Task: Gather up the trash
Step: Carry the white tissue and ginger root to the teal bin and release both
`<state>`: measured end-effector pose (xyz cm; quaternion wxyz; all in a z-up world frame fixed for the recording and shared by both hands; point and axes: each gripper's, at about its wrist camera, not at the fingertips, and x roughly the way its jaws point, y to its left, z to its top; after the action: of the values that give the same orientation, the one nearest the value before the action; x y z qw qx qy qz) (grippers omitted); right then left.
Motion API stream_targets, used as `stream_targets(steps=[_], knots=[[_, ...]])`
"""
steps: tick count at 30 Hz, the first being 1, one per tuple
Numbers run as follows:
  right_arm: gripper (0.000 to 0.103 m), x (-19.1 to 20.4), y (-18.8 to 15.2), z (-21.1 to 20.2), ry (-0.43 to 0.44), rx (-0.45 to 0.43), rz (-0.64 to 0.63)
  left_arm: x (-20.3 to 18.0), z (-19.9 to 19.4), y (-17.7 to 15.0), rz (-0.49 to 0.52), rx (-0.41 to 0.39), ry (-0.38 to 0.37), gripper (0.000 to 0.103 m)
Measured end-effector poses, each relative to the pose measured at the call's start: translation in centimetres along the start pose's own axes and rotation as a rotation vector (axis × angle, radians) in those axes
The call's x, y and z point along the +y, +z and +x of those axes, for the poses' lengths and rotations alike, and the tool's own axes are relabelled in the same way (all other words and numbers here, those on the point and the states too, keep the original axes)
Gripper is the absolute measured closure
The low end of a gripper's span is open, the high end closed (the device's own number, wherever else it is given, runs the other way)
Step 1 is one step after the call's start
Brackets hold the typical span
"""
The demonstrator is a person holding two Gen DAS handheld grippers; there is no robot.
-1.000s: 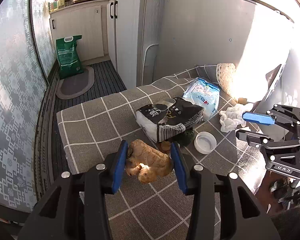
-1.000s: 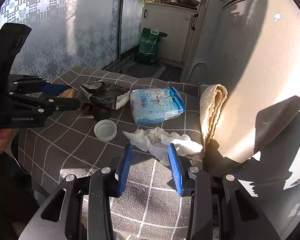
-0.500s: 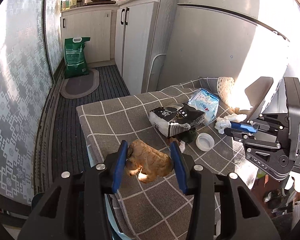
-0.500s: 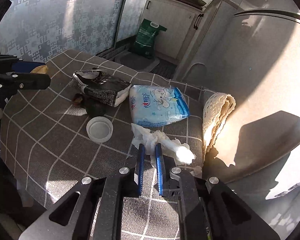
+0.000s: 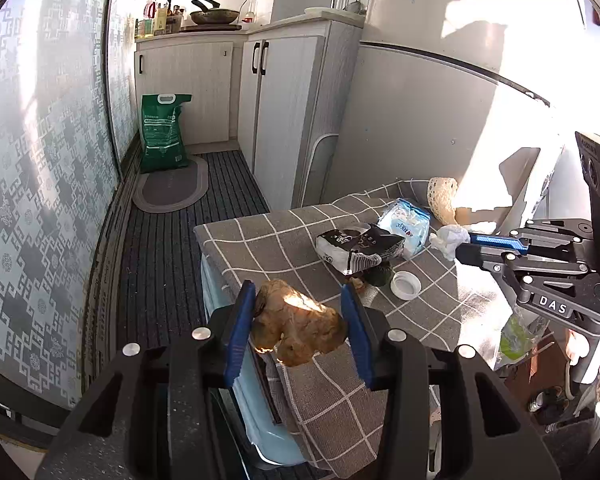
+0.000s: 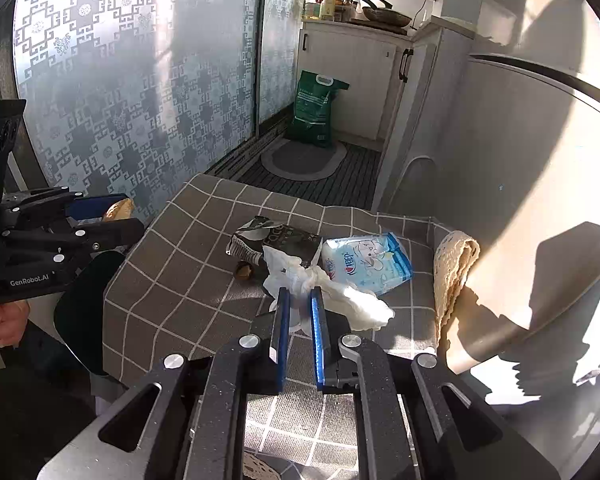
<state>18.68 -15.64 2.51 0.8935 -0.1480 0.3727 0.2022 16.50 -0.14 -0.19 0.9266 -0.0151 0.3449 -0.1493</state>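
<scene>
The left gripper (image 5: 300,320) is clamped on a lumpy brown ginger-like scrap (image 5: 298,330), held off the near-left edge of the grey checked tablecloth (image 5: 268,244). The right gripper (image 6: 299,320) pinches a crumpled white tissue (image 6: 320,286) above the cloth. Beneath lie a black-and-white snack bag (image 5: 358,246), a blue wet-wipe pack (image 6: 368,262), a white round lid (image 5: 406,285) and a folded cream lace cloth (image 6: 456,264). The gripper bodies read "DAS" and "GenRobot.AI".

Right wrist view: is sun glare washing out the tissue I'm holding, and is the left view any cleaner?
Right wrist view: sunlight blows out the outer end of the crumpled white tissue, with hard shadows on the white wall panel. Left wrist view: a bright patch burns the top of the brown lumpy scrap, and the wall at right is overexposed; fisheye bends edges in both.
</scene>
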Motion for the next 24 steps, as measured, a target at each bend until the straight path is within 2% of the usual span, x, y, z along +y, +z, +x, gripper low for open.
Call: stream_targets(steps=[10,24], knots=[[0.093,5.3,2.8,0.1,0.136,-0.046,-0.005,4.8,-3.4,-1.1,-0.041,-0.029,0.066,0.056],[0.093,11.2,4.6,2.5,0.256,-0.021,-0.035,11.6,-5.6,-4.2,-0.083,0.019,0.151,0.056]])
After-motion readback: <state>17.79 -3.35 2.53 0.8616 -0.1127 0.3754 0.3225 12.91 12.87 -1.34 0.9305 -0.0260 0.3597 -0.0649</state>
